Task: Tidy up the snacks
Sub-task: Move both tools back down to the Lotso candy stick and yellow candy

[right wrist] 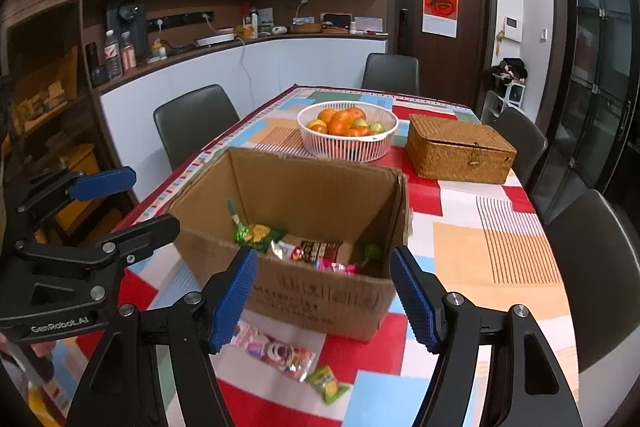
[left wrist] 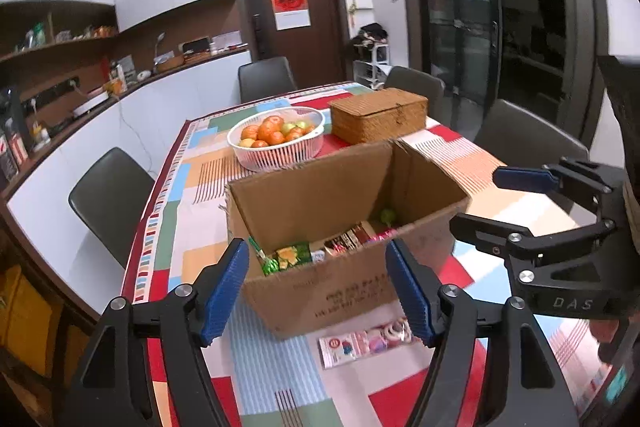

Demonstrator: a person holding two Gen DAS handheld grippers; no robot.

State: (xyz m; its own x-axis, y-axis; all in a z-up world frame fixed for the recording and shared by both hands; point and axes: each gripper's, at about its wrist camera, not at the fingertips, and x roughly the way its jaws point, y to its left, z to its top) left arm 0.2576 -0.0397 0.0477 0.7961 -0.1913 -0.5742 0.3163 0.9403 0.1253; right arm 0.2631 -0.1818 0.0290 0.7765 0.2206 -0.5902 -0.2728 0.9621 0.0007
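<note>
The bench (right wrist: 460,247) wears a patchwork cloth of red, blue, orange and white blocks. On it stand an open cardboard box (right wrist: 320,303) near the front, a white slatted fruit basket (right wrist: 347,145) behind it, and a lidded wicker box (right wrist: 460,151) to the basket's right. 2 snack packets, a pink one (right wrist: 276,351) and a green-yellow one (right wrist: 329,385), lie just before the cardboard box.
</note>
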